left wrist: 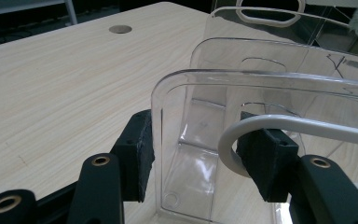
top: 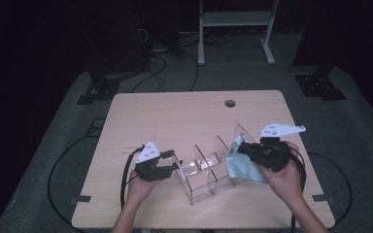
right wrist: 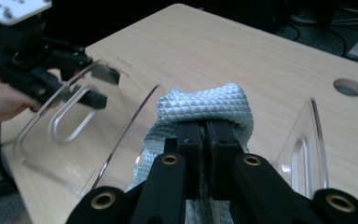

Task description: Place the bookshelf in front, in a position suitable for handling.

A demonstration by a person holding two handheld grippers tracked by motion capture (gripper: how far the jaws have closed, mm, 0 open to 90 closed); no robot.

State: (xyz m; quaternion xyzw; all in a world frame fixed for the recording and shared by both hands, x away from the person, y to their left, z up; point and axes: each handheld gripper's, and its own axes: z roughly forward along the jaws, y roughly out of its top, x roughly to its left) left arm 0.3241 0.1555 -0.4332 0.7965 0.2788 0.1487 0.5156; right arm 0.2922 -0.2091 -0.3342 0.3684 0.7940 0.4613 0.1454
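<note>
A clear plastic divider rack is standing on the light wooden worktop, near the edge closest to the person, with its upright panels running from left to right between the two hands. At the left, the left gripper is gripping the rack's end panel: in the left gripper view its jaws are sitting one on each side of the transparent wall, the pads pressing against the plastic, with the panel's white-edged handle slot beside the right pad. The person's left hand is holding this gripper just above the worktop. Further right, a pale blue-green quilted cloth is lying against the rack's right-hand panels. The right gripper is pinching this cloth; in the right gripper view its jaws are drawn together on a raised fold of the cloth, which is bulging over the tips between two clear panels. The person's right hand is holding this gripper at the right end of the rack. A round hole is showing in the worktop's far edge.
</note>
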